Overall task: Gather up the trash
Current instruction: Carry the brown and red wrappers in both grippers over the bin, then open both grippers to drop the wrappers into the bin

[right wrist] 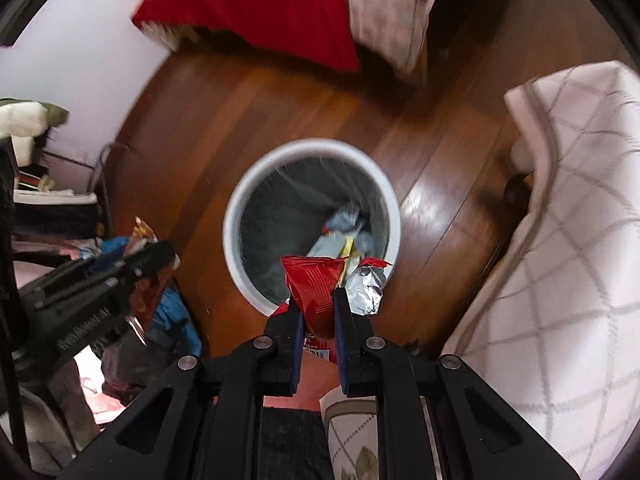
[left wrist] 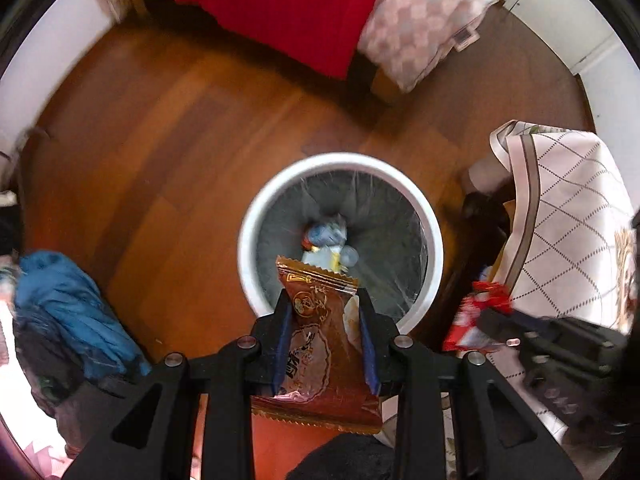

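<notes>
A white round trash bin (left wrist: 434, 236) with a grey liner stands on the wood floor and holds several wrappers (left wrist: 326, 240). My left gripper (left wrist: 325, 304) is shut on a brown snack wrapper (left wrist: 316, 344), held above the bin's near rim. In the right wrist view the bin (right wrist: 236, 208) sits ahead. My right gripper (right wrist: 317, 300) is shut on a red snack wrapper (right wrist: 316, 292) with silver foil inside (right wrist: 366, 292), over the bin's near rim. The right gripper (left wrist: 480, 316) also shows at the right of the left wrist view, the left gripper (right wrist: 160, 256) at the left of the right wrist view.
A bed with a red blanket (left wrist: 280, 8) and a checked pillow (left wrist: 424, 20) is beyond the bin. A white quilted cloth (left wrist: 568, 220) hangs at the right. Blue clothing (left wrist: 76, 312) is piled at the left. A rack with items (right wrist: 48, 200) stands by the wall.
</notes>
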A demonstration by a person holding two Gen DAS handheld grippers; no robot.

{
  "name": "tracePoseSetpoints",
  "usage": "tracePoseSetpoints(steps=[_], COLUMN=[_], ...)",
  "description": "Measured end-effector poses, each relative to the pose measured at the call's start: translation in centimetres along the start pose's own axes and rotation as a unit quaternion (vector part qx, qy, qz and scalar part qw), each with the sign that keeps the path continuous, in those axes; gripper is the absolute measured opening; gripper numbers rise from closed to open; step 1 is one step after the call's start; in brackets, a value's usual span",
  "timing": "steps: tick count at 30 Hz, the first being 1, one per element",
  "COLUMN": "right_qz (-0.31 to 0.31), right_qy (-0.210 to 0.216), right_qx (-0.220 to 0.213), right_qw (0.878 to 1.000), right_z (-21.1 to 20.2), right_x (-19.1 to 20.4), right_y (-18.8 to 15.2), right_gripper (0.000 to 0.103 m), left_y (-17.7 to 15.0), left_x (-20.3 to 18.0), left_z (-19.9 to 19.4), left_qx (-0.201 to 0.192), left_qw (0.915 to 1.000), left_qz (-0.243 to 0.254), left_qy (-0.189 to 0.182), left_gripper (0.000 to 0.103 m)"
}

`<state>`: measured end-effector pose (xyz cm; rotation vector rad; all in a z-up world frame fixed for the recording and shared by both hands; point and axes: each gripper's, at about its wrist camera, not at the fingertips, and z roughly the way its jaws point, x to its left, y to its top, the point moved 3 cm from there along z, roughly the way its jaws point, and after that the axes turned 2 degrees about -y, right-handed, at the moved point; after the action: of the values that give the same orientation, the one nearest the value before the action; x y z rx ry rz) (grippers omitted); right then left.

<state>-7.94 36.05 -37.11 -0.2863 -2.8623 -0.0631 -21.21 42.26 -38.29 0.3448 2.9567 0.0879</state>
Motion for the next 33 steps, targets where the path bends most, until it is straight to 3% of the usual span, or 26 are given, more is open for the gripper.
tracePoseSetpoints(steps=[7, 9, 11, 12, 14, 18, 20, 28, 33], right_qz=[0.019, 0.020, 0.013, 0.010, 0.004, -0.008, -0.014, -0.029, -0.030], right_qy=[-0.017, -0.016, -0.022, -0.026, -0.038, -0.052, -0.058, -0.096, -0.096], right_qx=[0.075, 0.096, 0.114, 0.120, 0.138, 0.140, 0.143, 0.147, 0.133], right_qw=[0.997, 0.995, 0.993, 0.992, 0.990, 0.989, 0.988, 0.984, 0.986], right_z=[7.4, 8.9, 9.8, 10.2, 10.8, 10.2, 9.6, 8.1, 6.3], right_x=[-1.2, -1.2, -1.1, -1.0, -1.0, -0.9, -0.8, -0.9, -0.6], right_y=[2.3, 2.7, 3.1, 3.0, 3.0, 2.9, 2.7, 1.4, 0.5], right_gripper=[0.014, 0.015, 0.019, 0.025, 0.063, 0.078, 0.100, 0.103, 0.103], left_y=[1.7, 1.6, 1.4, 1.3, 1.1, 0.4, 0.1, -1.6, -2.5], left_x=[1.3, 1.7, 2.2, 2.4, 2.9, 3.8, 4.1, 4.0, 3.3], left_z=[4.5, 5.0, 4.7, 4.5, 4.5, 3.5, 3.1, 0.5, -1.3], left_qx=[0.081, 0.085, 0.081, 0.080, 0.078, 0.060, 0.050, 0.006, -0.013], left_qw=[0.9951, 0.9948, 0.9948, 0.9948, 0.9953, 0.9975, 0.9980, 0.9986, 0.9985], left_qz=[-0.035, -0.040, -0.045, -0.048, -0.048, -0.038, -0.035, -0.026, -0.017], left_qy=[-0.044, -0.040, -0.041, -0.042, -0.032, 0.002, 0.015, 0.045, 0.050], left_gripper=[0.030, 0.045, 0.089, 0.093, 0.094, 0.099, 0.099, 0.100, 0.100])
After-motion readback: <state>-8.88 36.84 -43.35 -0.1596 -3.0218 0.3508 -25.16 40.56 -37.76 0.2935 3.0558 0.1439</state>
